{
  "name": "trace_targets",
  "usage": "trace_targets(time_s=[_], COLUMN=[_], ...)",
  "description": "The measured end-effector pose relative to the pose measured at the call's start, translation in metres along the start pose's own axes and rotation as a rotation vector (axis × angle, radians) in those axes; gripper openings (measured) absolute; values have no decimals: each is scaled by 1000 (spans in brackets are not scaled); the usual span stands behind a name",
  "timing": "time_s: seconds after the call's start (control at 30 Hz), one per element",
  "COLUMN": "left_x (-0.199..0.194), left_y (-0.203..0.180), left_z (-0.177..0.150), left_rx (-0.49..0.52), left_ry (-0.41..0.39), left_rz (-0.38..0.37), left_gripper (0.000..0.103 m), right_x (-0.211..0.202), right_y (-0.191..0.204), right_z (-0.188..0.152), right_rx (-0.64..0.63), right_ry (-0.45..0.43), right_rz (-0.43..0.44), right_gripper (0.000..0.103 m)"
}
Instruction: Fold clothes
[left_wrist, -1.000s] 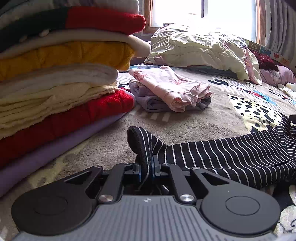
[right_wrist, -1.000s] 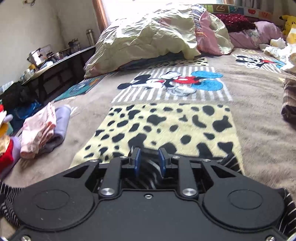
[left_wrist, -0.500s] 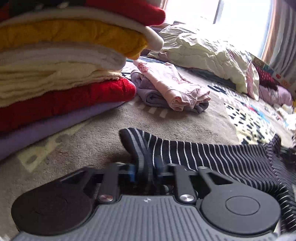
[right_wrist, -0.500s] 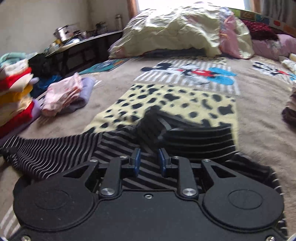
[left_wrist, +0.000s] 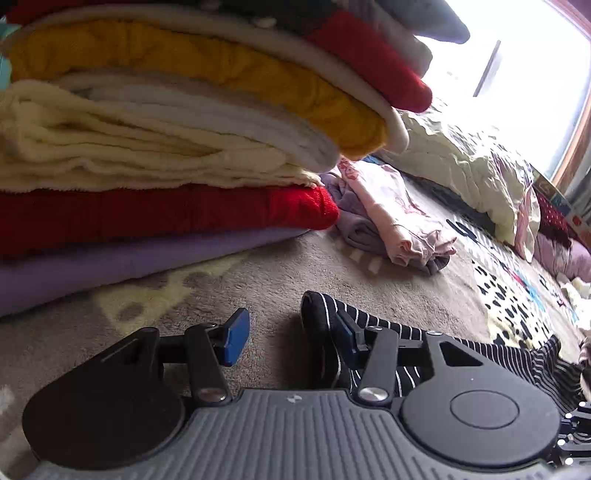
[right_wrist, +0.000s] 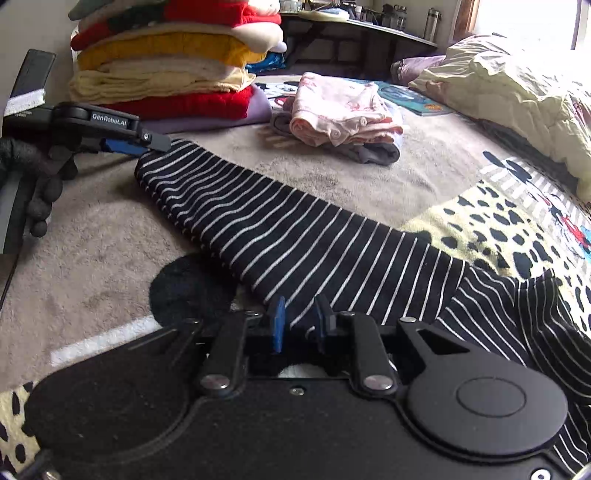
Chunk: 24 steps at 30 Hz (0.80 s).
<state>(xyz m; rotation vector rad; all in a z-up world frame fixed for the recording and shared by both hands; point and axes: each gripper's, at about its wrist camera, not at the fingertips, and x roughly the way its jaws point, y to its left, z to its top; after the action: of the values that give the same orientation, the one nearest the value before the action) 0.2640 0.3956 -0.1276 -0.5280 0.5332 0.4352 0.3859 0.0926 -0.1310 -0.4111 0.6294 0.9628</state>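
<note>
The left gripper (left_wrist: 290, 334) is resting low on the bed (left_wrist: 229, 280) with its jaws spread wide and holding nothing — the rounded end of the striped garment (left_wrist: 321, 314) is lying just inside the right-hand pad (left_wrist: 345, 330), touching it, while the left-hand pad (left_wrist: 236, 336) is standing clear over bare blanket. At ten o'clock from those jaws the stack of folded knitwear (left_wrist: 177, 140) is towering close by, red and lilac layers at the bottom. At one o'clock a small pile of pink and grey clothes (left_wrist: 391, 214) is sitting farther up the bed, and beyond it a crumpled pale duvet (left_wrist: 461, 162) is lying under the window.

In the right wrist view the left gripper (right_wrist: 147, 142) is showing at ten o'clock, held by a gloved hand (right_wrist: 40, 173), its tip meeting the garment's far end. The striped garment (right_wrist: 295, 236) is stretching flat across the bed from there down to six o'clock — its near edge is running between the narrow jaws of the right gripper (right_wrist: 299, 325), which are pinching the cloth. The rest is bunching at four o'clock.
</note>
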Motion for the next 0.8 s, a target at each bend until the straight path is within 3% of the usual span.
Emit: trace_targets(time_s=[0.1,0.2,0.3,0.37,0.47,0.57,0.7,0.77,0.8], left_x=[-2,5,-7,-15,-26,-31,-36,-39,-40], left_y=[-13,-46,-65,-69,-71,-87,-109,-120,-126], left_z=[-3,-26,-31,-30,-23,-24,-32,-38,-41], left_rx=[90,483,585,588,482,466,444,423,415], left_ry=[2,0,-72,-131,-165,-179,-155,-136,-126], left_rz=[3,198,300,319,188,82,-77,-164,-196], left_gripper=[48,56,54,51,51,52,54,55,55], right_x=[8,38,35,10,-49,-107,-180,-208,-216], right_y=[12,28,47,43,34,31,20,21,25], right_z=[11,15,11,3,-31,-78,-150,-178,-187], right_rx=[4,14,-53,15,157,267,419,440,420], right_ry=[-71,-2,24,-29,-113,-141,-131,-114,-98], right_rz=[5,59,17,15,-32,-122,-322,-433,-480], right_gripper=[18,22,22,22,22,28,32,33,38])
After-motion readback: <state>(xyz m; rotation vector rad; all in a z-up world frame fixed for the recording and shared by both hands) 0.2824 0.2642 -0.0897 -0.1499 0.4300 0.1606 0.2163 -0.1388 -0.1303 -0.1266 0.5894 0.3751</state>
